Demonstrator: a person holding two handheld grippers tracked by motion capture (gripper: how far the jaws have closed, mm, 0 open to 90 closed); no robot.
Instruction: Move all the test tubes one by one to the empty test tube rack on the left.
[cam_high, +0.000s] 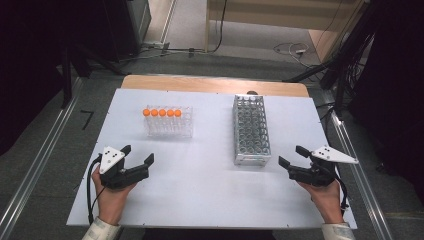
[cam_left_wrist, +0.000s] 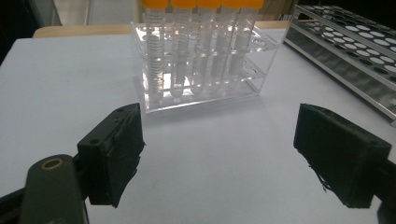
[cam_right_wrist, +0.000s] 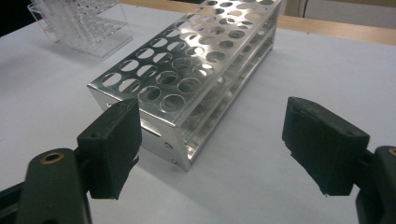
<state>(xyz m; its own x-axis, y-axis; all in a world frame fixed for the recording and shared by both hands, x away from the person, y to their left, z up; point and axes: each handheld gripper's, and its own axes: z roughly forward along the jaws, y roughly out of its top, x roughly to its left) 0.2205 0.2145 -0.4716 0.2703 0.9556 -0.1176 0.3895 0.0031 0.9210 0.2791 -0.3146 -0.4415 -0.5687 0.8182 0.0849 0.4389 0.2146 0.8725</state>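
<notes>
We look down on a white table (cam_high: 210, 200) with a person's two forearms entering from the bottom edge of the frame. The left gripper (cam_high: 138, 155) sits in the lower left of the high view, its fingers spread wide with nothing between them. The right gripper (cam_high: 293, 156) sits in the lower right, its fingers likewise spread and empty.

In the upper middle of the high view, left of centre, stands a clear plastic rack (cam_high: 168, 127) holding five tubes with orange caps (cam_high: 162, 113) in a row along its far side. In the left gripper view, the clear plastic rack (cam_left_wrist: 205, 88) stands upright at the top centre, beyond the spread fingers (cam_left_wrist: 114, 156), well apart from them, and the tubes (cam_left_wrist: 180, 51) show clear liquid.

Just right of centre in the high view lies a long metal rack (cam_high: 251, 130) with rows of round holes, all of them empty. In the right gripper view, this metal rack (cam_right_wrist: 196, 70) runs from lower left to upper right, its near corner just beyond the left finger (cam_right_wrist: 112, 147), not touching.
</notes>
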